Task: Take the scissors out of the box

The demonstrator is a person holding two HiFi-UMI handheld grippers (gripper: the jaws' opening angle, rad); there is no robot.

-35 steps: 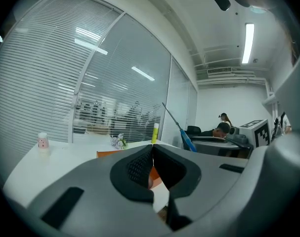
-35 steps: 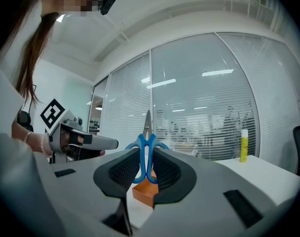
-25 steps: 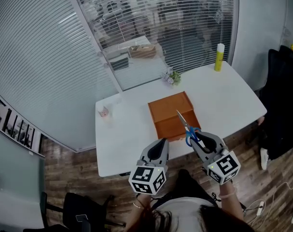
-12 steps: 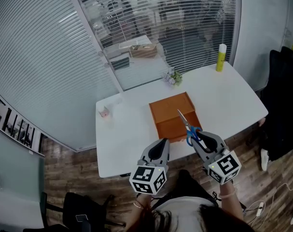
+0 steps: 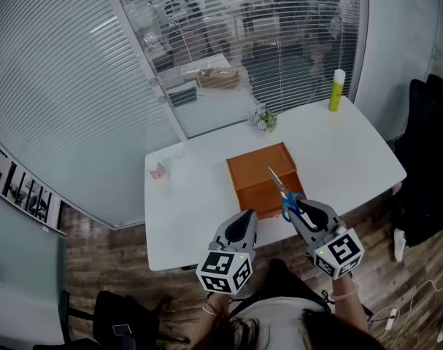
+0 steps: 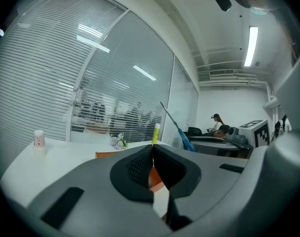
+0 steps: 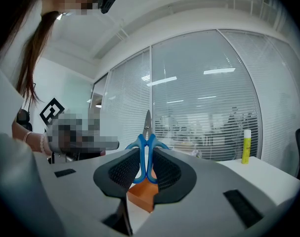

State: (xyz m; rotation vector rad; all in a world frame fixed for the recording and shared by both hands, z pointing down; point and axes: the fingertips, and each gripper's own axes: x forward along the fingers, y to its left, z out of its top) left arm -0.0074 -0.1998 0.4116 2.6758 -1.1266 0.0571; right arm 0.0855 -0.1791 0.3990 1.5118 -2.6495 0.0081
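Right gripper (image 5: 299,208) fingers clamp the scissors (image 5: 278,187) by the handles, blades angled upward over the box (image 5: 256,169); left gripper (image 5: 244,219) closed, empty.

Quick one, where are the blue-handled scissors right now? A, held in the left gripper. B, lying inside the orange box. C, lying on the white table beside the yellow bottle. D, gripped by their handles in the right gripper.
D: the right gripper has its jaws closed on the blue handles of the scissors, with the blades sticking out past them, out of the orange box; the left gripper is shut with nothing in it.
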